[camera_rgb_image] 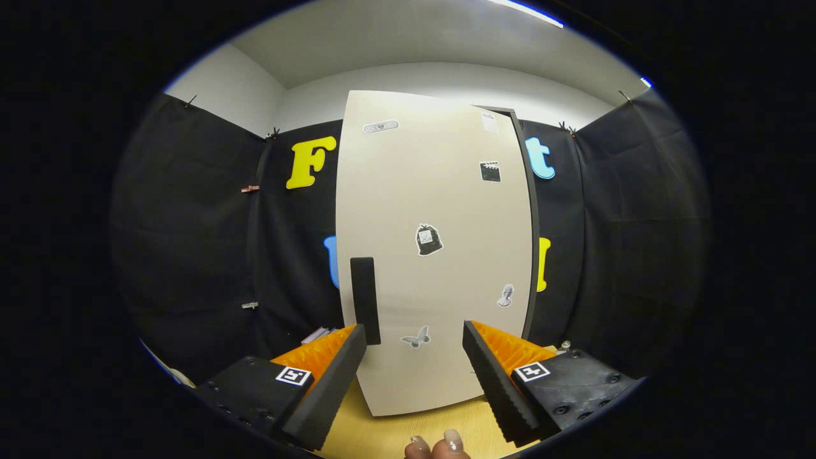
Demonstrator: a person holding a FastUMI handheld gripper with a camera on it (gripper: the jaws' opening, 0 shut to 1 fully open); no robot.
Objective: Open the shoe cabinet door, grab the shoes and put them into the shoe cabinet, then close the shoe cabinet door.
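A tall cream shoe cabinet door (433,255) stands just ahead of my gripper (414,347), shut or nearly shut against its dark frame on the right. Several small stickers dot the door. A black vertical handle (365,299) is fixed near the door's left edge, just beyond my left finger (331,376). My right finger (494,376) is apart from it, and the fingers stand wide open with nothing between them. No shoes are in sight.
The cabinet stands on a light wooden surface (395,433). Fingertips of a person's hand (437,446) show below the fingers. Black cloth walls close in on both sides, and small flat items (317,335) lie left of the cabinet.
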